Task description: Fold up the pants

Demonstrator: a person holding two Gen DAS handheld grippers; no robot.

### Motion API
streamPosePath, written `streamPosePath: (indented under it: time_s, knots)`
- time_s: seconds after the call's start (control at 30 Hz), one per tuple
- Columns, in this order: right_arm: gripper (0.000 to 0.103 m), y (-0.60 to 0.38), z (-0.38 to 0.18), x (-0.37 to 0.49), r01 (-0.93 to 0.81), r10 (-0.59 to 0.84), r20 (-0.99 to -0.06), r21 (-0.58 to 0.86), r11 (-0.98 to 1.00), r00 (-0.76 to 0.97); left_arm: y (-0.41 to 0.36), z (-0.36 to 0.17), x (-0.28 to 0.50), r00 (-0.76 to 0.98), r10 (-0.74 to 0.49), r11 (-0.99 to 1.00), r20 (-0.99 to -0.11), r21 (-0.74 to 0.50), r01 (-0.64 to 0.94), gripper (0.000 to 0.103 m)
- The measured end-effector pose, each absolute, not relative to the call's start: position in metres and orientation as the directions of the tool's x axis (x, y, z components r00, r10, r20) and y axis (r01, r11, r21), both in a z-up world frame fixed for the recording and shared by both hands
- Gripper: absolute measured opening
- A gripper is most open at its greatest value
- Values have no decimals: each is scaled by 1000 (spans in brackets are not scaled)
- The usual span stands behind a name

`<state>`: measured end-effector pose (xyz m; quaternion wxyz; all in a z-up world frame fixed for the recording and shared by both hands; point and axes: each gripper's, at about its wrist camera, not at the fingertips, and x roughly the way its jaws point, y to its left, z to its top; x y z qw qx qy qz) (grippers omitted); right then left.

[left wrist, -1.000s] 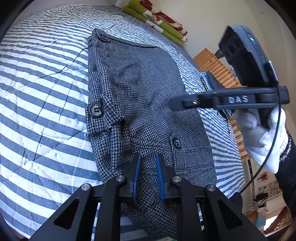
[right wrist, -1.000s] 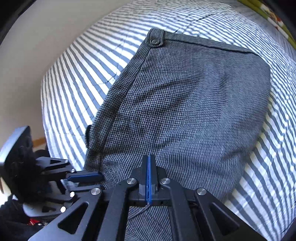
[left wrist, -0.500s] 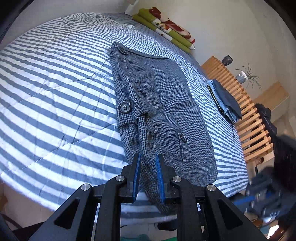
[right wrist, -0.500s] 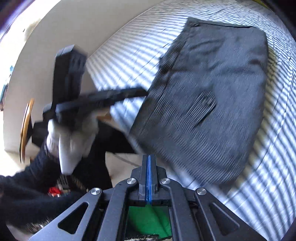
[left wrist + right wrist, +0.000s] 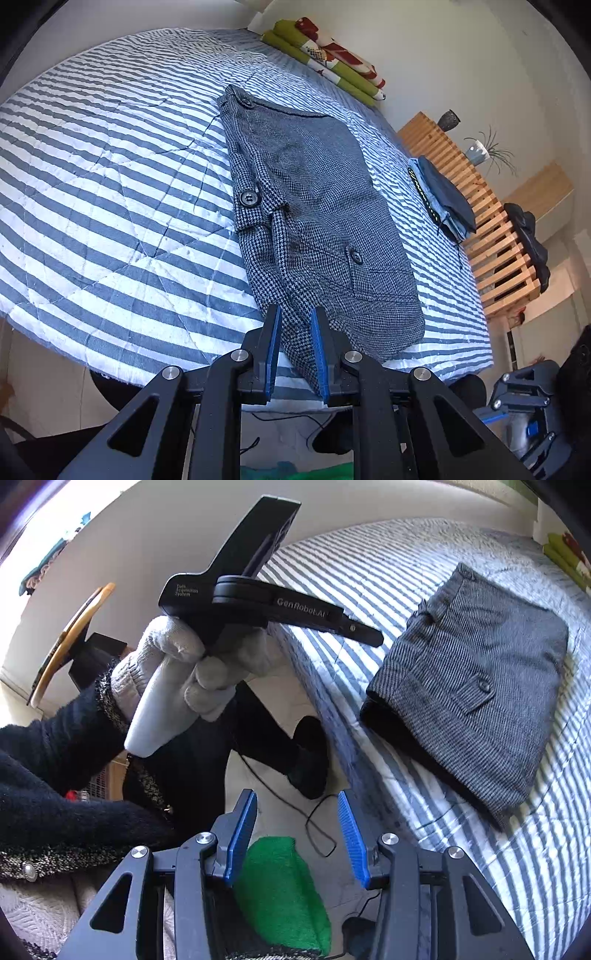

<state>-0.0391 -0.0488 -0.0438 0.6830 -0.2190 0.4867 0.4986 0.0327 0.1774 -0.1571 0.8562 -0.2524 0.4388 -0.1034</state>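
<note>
Jaws of the right gripper (image 5: 296,795) have just been opening and stand moderately apart with nothing between them; only the floor and a green object (image 5: 280,886) are seen beyond the gap. Jaws of the left gripper (image 5: 296,314) are set to a narrow gap and are likewise empty: cloth is seen through the gap in the left wrist view, but in the right wrist view this gripper, held in a gloved hand (image 5: 184,675), is shown raised clear of the fabric.

The pants (image 5: 314,206), of grey houndstooth cloth, are shown folded into a compact packet. They lie flat on the striped bed (image 5: 110,166), with one end close to the near edge. A buttoned tab (image 5: 249,199) protrudes slightly along one long side.

The fold is judged essentially complete, and the step in hand is judged to be the release and withdrawal. It is best done if both grippers are lifted straight away from the packet, so that no layer is caught or dragged towards the bed's edge. If any tidying is wanted, the protruding tab is the likeliest spot, and a light press is advised rather than a pull.

Further out, a stack of dark folded clothes (image 5: 443,195) is seen on the far side of the bed, well apart from the pants, beside a slatted wooden frame (image 5: 491,236).
</note>
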Motion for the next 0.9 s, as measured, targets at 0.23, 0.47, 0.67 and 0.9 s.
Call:
streamPosePath:
  time_s: [0.23, 0.47, 0.67, 0.9]
  knots:
    - [42, -40, -40, -73, -965, 494, -869, 98, 245, 37, 183, -164, 31, 576, -406, 845, -709, -531, -59, 18]
    - [42, -33, -29, -68, -955, 549, -834, 210, 208, -64, 189, -165, 32, 581, -409, 841, -704, -537, -59, 18]
    - [42, -20, -33, -74, -962, 549, -829, 224, 154, -105, 192, -172, 33, 572, -413, 835, -709, -545, -72, 18]
    - [42, -23, -44, -56, -946, 541, -836, 242, 214, -91, 199, -177, 38, 565, -407, 830, -718, -549, -99, 18]
